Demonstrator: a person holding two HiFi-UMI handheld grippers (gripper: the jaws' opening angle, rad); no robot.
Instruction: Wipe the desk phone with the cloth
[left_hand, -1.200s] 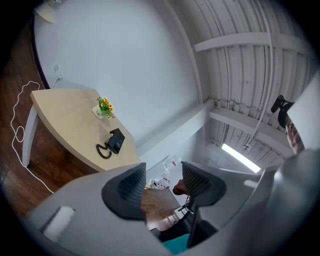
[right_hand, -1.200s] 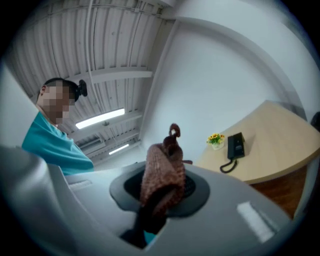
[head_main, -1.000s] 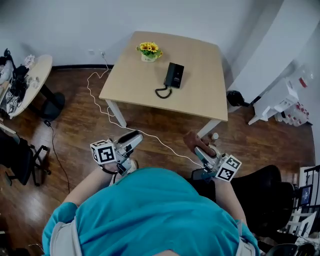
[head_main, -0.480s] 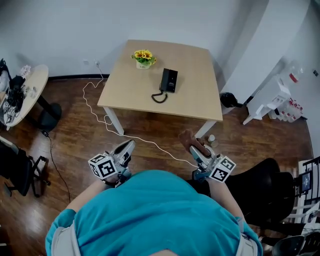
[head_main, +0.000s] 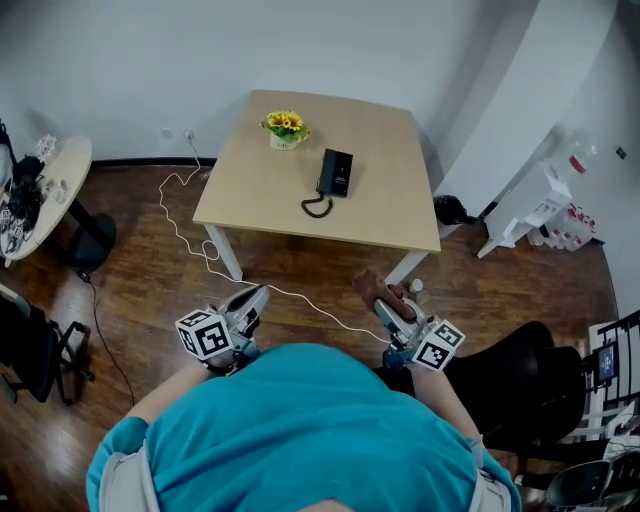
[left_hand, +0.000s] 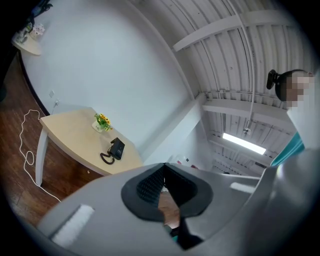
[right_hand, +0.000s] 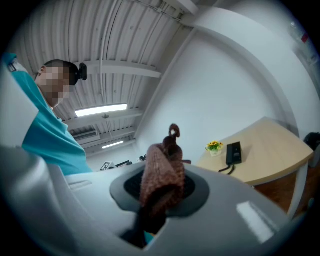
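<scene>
The right gripper (head_main: 392, 310) clamps the soft, limp brown knitted cloth (right_hand: 161, 177) by a bunched fold, the left gripper (head_main: 250, 300) is clenched empty, and the light, probably slide-prone black desk phone (head_main: 335, 171) lies well apart on the far pale wooden table (head_main: 260, 185).

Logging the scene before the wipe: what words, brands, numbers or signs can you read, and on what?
No readable text in any view.
Desk phone: any print is too small to read.
Cubes on the left gripper and right gripper: black-and-white square patterns, no letters or numbers.
</scene>
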